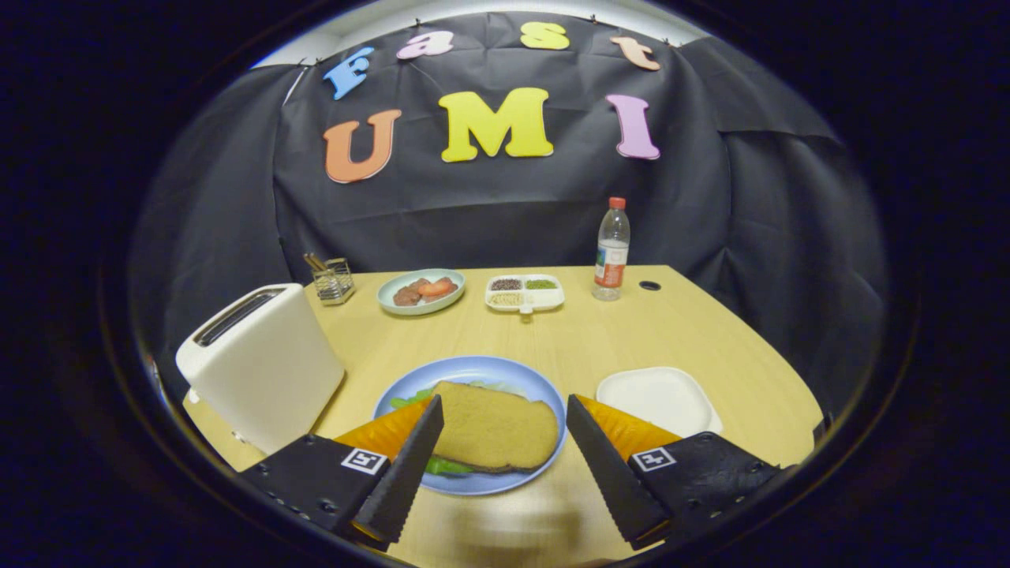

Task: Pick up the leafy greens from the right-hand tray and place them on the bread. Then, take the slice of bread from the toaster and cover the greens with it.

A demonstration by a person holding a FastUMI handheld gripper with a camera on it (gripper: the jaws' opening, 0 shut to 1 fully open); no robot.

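The toaster (264,367) stood well to the left of the fingers, its slot seemingly empty, though the angle was too shallow to be sure. Behind it sat a small wire holder (334,280), its contents too small to name, then a bowl of food (420,291) and a divided dish (524,293). Between the fingers lay the blue plate (473,372), and on it the slice of bread (493,432) already covered the leafy greens (409,399), which peeked out at the slice's left and near edges. The gripper (500,467) hovered with its 2 fingers spread wide, holding nothing, the slice just ahead of them. By my reading the job was essentially finished; the step in hand was to back off cleanly, lifting straight away so neither finger nudged the slice askew. Whether a lower slice lay beneath was hidden. Right of the fingers the white tray (655,396) sat bare, and a water bottle (611,251) stood beyond.
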